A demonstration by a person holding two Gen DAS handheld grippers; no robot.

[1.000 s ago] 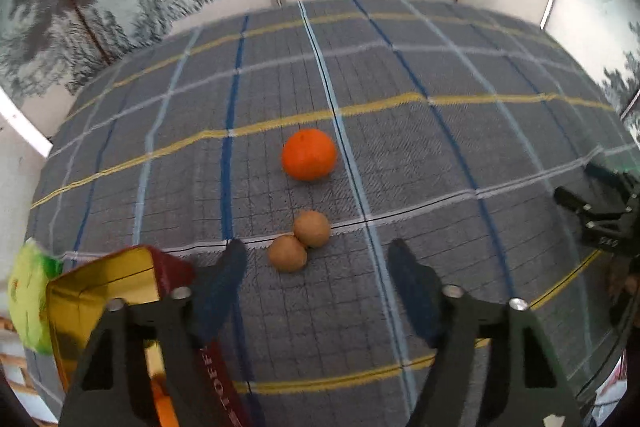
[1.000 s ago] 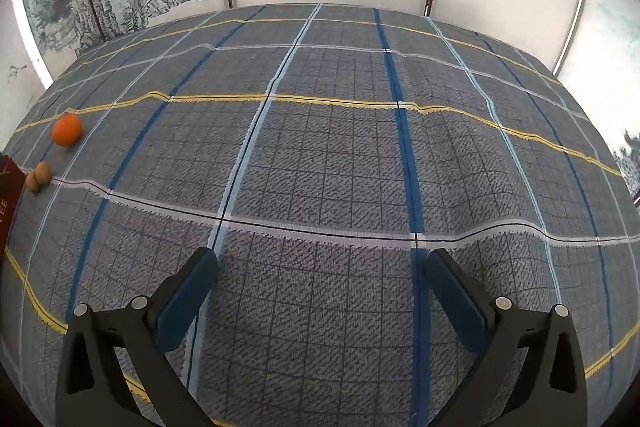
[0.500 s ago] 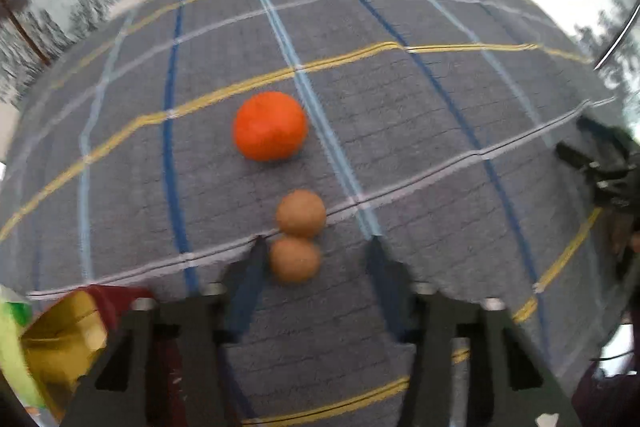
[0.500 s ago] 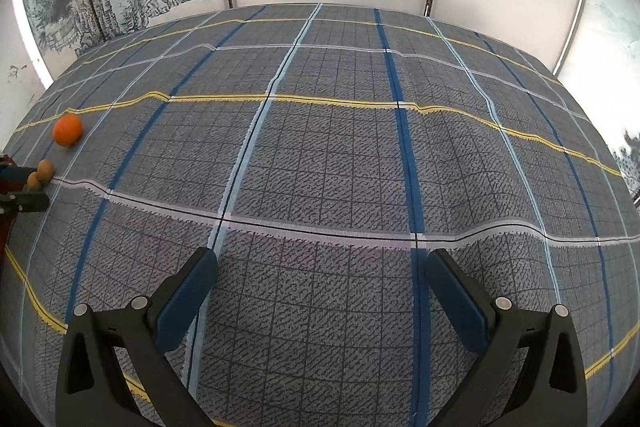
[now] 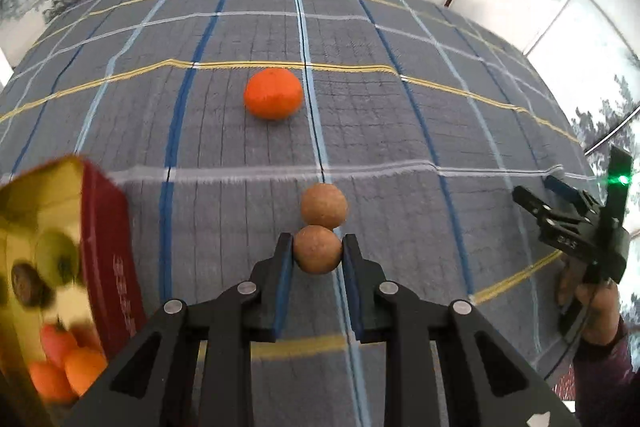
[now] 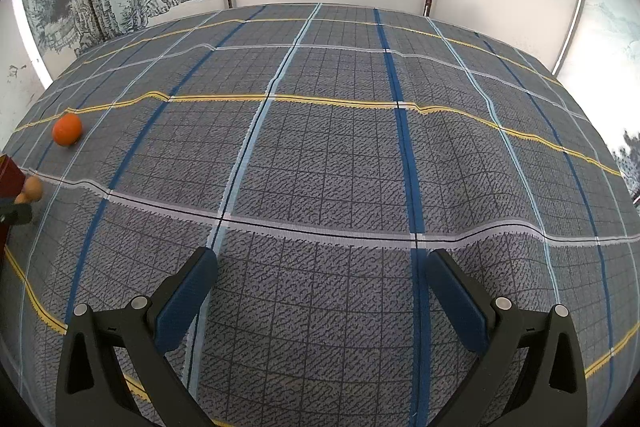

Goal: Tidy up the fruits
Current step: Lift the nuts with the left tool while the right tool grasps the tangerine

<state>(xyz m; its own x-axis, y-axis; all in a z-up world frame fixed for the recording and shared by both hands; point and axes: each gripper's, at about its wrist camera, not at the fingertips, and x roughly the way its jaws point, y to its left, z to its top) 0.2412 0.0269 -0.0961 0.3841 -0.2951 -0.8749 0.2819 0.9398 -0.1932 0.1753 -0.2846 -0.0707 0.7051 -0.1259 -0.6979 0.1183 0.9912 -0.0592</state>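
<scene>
L wrist view: your left hand-held gripper (image 5: 317, 255) is clamped on the near brown fruit (image 5: 317, 254), pads on both sides. It sits on the surface (image 5: 400, 147), touching the second brown fruit (image 5: 324, 206) just beyond, so lift straight up or you'll roll that one. The red box (image 5: 108, 247) w/ fruit inside lies to the left, nearer this hand; its rim is the edge to clear. The orange (image 5: 273, 93) sits farther out, well apart.

R wrist view: right hand-held gripper (image 6: 322, 287) is spread wide, nothing between the pads, over bare cloth. Fruits are far left, box corner (image 6: 10, 179) at frame edge; plenty of open room.
</scene>
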